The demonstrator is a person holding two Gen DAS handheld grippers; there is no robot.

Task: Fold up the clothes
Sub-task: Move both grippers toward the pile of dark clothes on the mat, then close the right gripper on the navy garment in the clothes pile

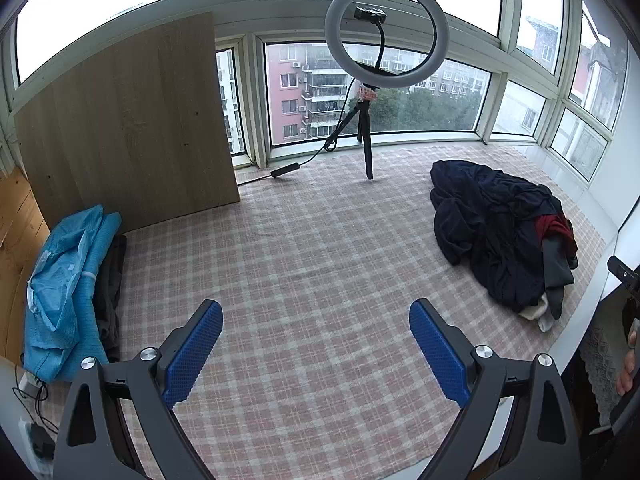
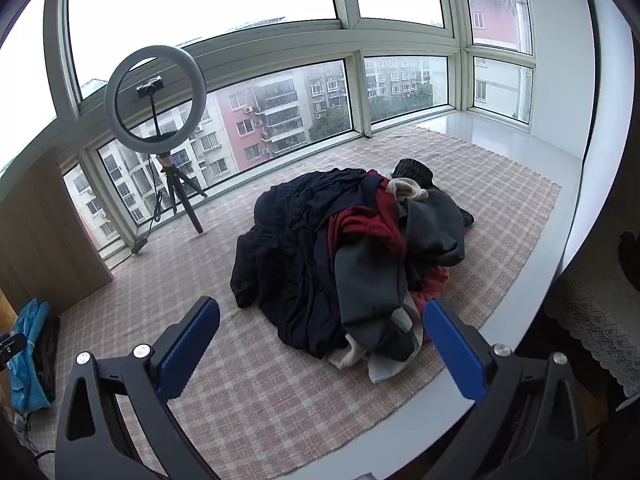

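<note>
A heap of unfolded clothes (image 2: 340,256), mostly navy with dark red, grey and white pieces, lies on the pink checked cloth (image 2: 256,396). In the left wrist view the heap (image 1: 500,236) is at the right. A folded blue garment (image 1: 64,292) lies on a dark one at the far left; it also shows in the right wrist view (image 2: 28,348). My left gripper (image 1: 316,312) is open and empty above bare cloth (image 1: 312,264). My right gripper (image 2: 320,312) is open and empty, its fingertips just short of the heap's near edge.
A ring light on a tripod (image 1: 384,28) stands at the back by the windows, its cable (image 1: 286,170) trailing left. A wooden board (image 1: 128,128) leans at the back left. The white table edge (image 2: 552,240) runs along the right.
</note>
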